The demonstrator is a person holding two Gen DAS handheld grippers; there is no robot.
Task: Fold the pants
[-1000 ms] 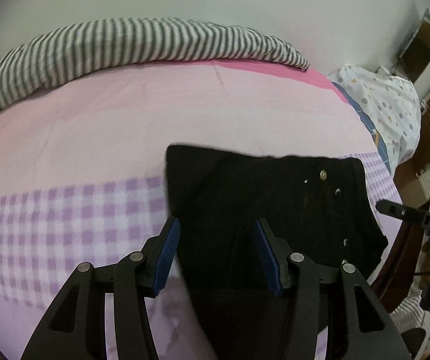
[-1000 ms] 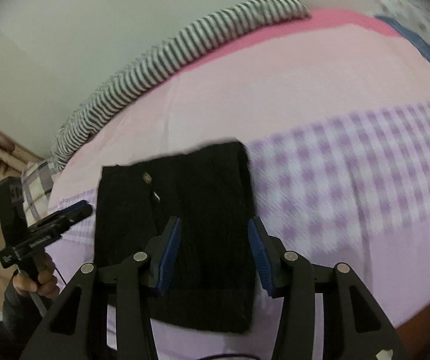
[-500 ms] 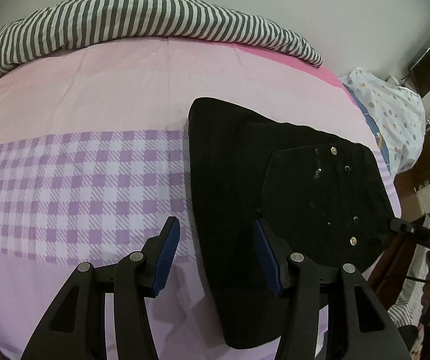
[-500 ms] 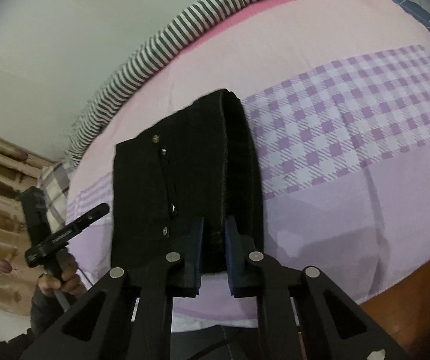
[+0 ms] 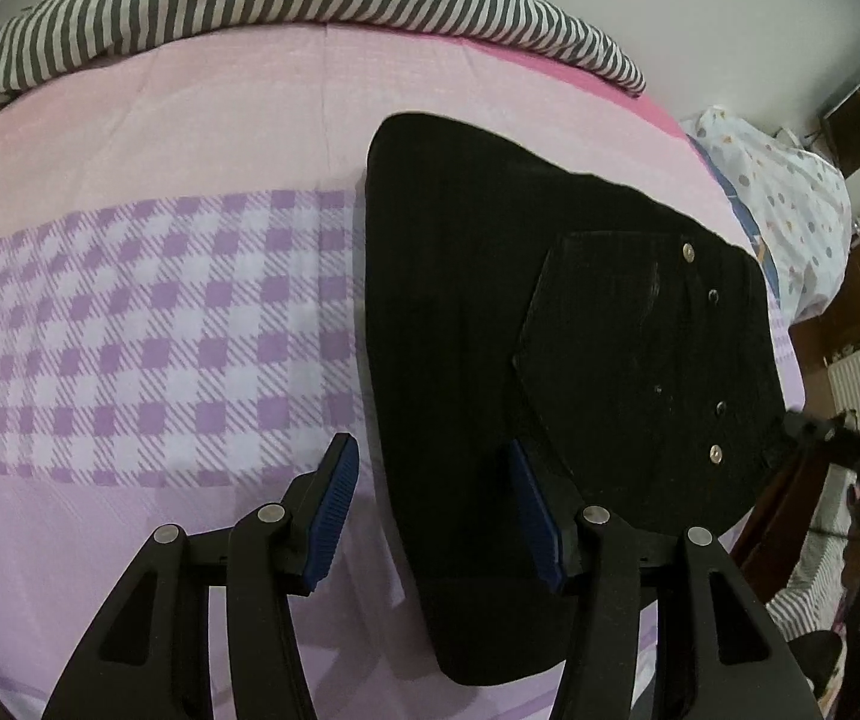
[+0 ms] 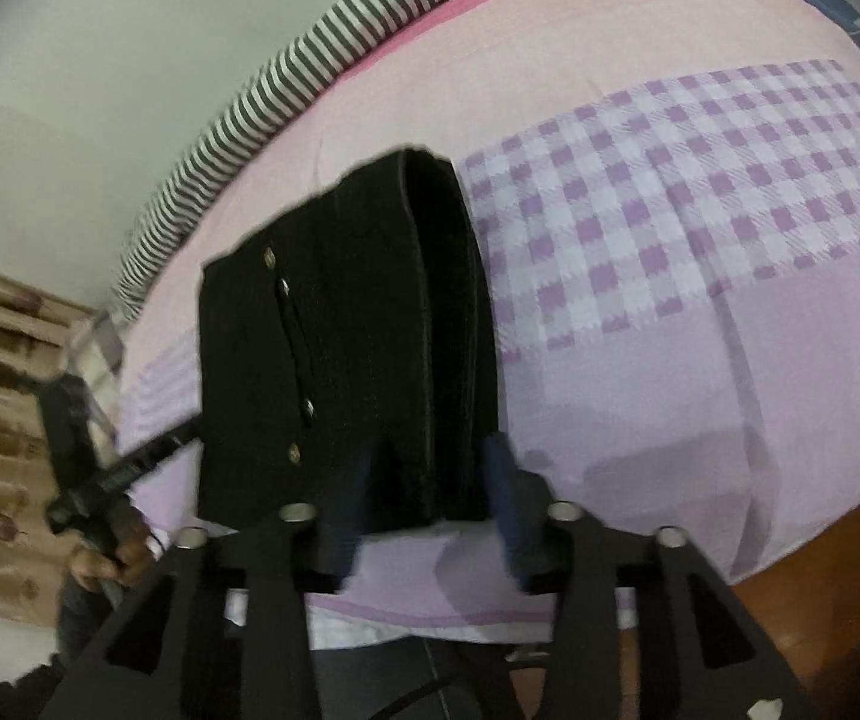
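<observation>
The black pants (image 5: 490,312) lie folded into a thick stack on the pink and purple bed sheet (image 5: 159,312), with metal buttons on the top layer. My left gripper (image 5: 433,510) is open, its right finger over the pants' near edge and its left finger over bare sheet. In the right wrist view the pants (image 6: 363,330) show as a folded stack with layered edges on the right. My right gripper (image 6: 426,510) is open, with its fingers on either side of the stack's near end. It is blurred.
A grey-and-white striped blanket (image 5: 249,6) runs along the far edge of the bed by the wall. A spotted white cloth (image 5: 790,204) lies at the right. The bed's wooden edge (image 6: 820,600) is near. The other gripper shows in each view at the side (image 6: 111,468).
My right gripper was shut on the pants' near edge half a second ago and has now opened. The left gripper stays open over the pants' left edge.
</observation>
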